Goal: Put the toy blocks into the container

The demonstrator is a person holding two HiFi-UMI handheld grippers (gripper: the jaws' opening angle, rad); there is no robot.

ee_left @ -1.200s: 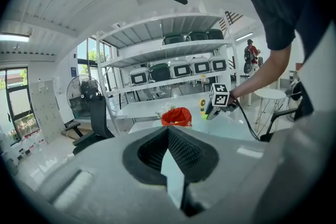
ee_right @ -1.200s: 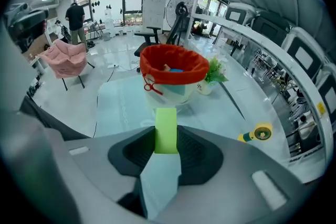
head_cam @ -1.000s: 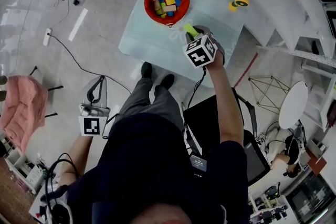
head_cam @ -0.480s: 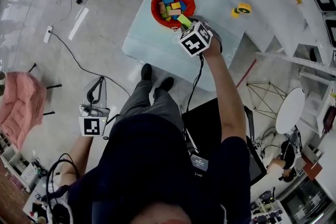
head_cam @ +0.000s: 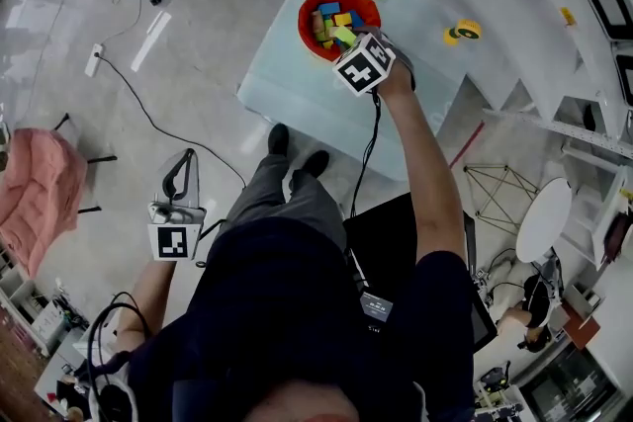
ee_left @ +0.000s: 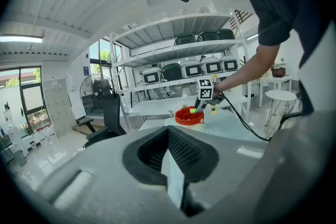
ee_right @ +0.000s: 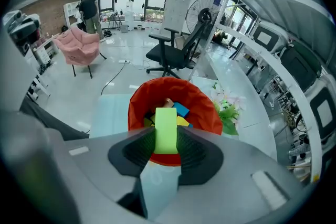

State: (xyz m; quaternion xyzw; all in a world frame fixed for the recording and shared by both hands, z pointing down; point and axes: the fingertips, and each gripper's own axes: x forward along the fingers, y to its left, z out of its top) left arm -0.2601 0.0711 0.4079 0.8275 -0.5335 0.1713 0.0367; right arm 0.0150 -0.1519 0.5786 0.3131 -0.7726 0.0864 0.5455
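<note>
Pale tabletop (head_cam: 287,84) lay below as the right gripper (ee_right: 166,139) clenched a green block (ee_right: 166,118) at frame centre over the red container (ee_right: 205,108), where an early release might bounce it off the near rim, other blocks half hidden beneath, while the left gripper (ee_left: 169,150) hung closed, empty.

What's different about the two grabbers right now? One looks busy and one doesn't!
The right gripper pinches a green block between its jaws; the left gripper has its jaws shut together on nothing. The right gripper reaches out to the red container on the table; the left gripper hangs low, far from the table. Both have the same grey ridged jaws.
</note>
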